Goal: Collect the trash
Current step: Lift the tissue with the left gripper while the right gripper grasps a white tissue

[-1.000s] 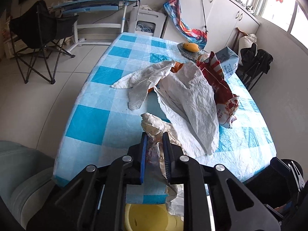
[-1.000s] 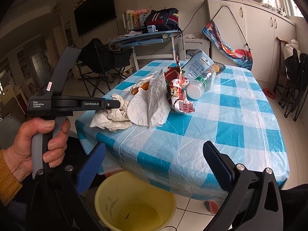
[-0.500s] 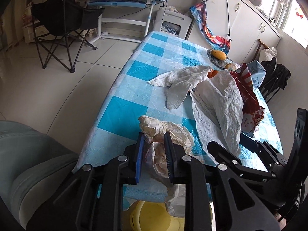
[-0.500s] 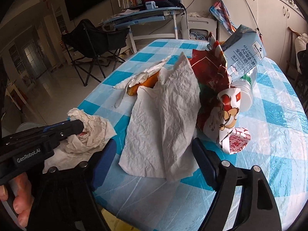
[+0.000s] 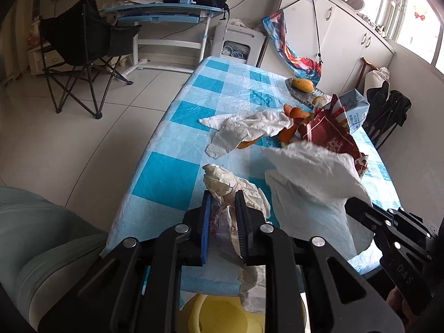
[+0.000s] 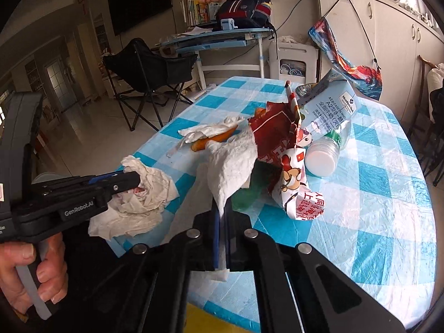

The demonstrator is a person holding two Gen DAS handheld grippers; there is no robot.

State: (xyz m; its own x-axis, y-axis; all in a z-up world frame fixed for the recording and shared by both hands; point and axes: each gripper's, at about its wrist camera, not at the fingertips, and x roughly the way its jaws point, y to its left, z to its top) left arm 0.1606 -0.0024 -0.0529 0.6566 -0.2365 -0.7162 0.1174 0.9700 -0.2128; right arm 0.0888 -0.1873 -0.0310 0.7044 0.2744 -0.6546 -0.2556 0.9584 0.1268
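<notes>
My left gripper (image 5: 223,202) is shut on a crumpled, stained tissue wad (image 5: 222,180) at the near edge of the blue checked table (image 5: 172,172); the wad also shows in the right wrist view (image 6: 147,191). My right gripper (image 6: 221,212) is shut on a large white paper towel (image 6: 233,163) and lifts its near end off the table; the towel also shows in the left wrist view (image 5: 310,174). More trash lies beyond: a red snack bag (image 6: 277,136), a milk carton (image 6: 330,108), a plastic bottle (image 6: 324,155), orange peels (image 5: 294,112) and another white tissue (image 5: 244,130).
A yellow bin (image 5: 222,316) stands on the floor below the table's near edge. A dish with a mango (image 5: 304,84) sits at the far side. A folding chair (image 5: 80,55) and a desk (image 5: 163,16) stand beyond the table, cabinets to the right.
My right gripper has closed on the paper towel and raised it off the table, uncovering the orange peels. My left gripper stays shut on the tissue wad.
</notes>
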